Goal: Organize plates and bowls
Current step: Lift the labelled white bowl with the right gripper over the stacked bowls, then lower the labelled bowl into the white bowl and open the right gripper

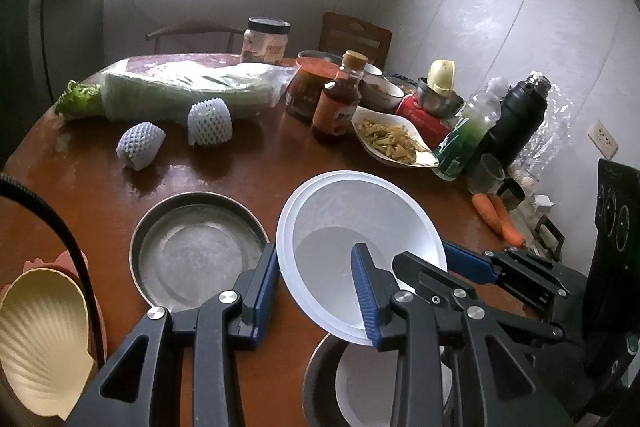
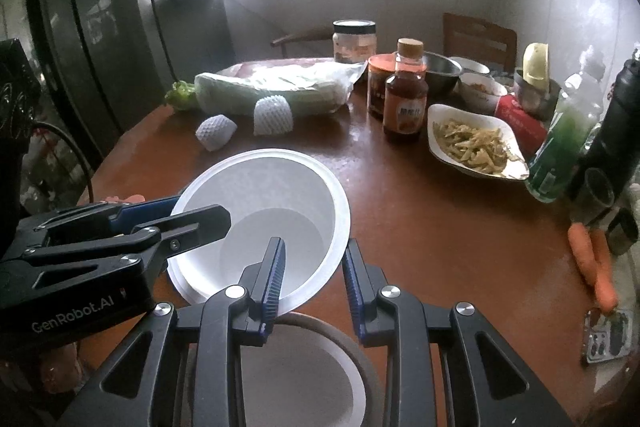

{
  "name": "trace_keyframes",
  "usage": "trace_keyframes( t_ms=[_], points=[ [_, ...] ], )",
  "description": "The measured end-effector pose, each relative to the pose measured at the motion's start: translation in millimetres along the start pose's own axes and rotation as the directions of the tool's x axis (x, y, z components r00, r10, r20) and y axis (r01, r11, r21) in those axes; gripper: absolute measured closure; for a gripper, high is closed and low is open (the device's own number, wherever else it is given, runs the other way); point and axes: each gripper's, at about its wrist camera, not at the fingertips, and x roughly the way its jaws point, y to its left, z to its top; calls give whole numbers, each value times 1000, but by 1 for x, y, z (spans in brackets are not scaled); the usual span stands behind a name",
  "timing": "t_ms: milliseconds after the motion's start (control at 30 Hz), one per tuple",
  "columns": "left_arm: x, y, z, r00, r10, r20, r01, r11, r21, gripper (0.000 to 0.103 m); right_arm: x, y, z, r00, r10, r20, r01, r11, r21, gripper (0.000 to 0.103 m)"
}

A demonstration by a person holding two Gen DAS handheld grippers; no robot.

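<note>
The white bowl (image 1: 360, 247) hangs tilted above the tabletop (image 1: 224, 171), shared between both grippers; the left gripper (image 1: 316, 291) has its jaws spread across the bowl's near-left rim, one finger outside the wall and one inside, with a gap at the outer pad, so it looks loosely placed rather than pinching; the right gripper (image 2: 314, 277) likewise straddles the near rim, jaws spread, and whether either pad actually presses the wall I cannot tell.

The main risk, as I judge it, is a slip: a thin, smooth wall held at one edge by two tools pulling slightly differently could twist free and drop onto the dark dish with a white bowl (image 2: 296, 379) directly below (probably the intended stack), landing crooked or bouncing off the near edge.

Room is fair; the steel pan (image 1: 196, 251) sits just left, the shell-shaped yellow dish (image 1: 40, 339) further left, the carrots (image 2: 592, 263) right; the dish of food (image 2: 476, 143) and sauce bottle (image 2: 404, 95) stand well apart behind.
</note>
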Motion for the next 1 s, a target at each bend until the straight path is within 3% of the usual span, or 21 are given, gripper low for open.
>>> trace_keyframes(
  t_ms=[1000],
  points=[
    [-34,-39,-42,1000,-11,7,10,997,71,66,-54,-3,-47,999,-13,48,12,1000,23,73]
  ],
)
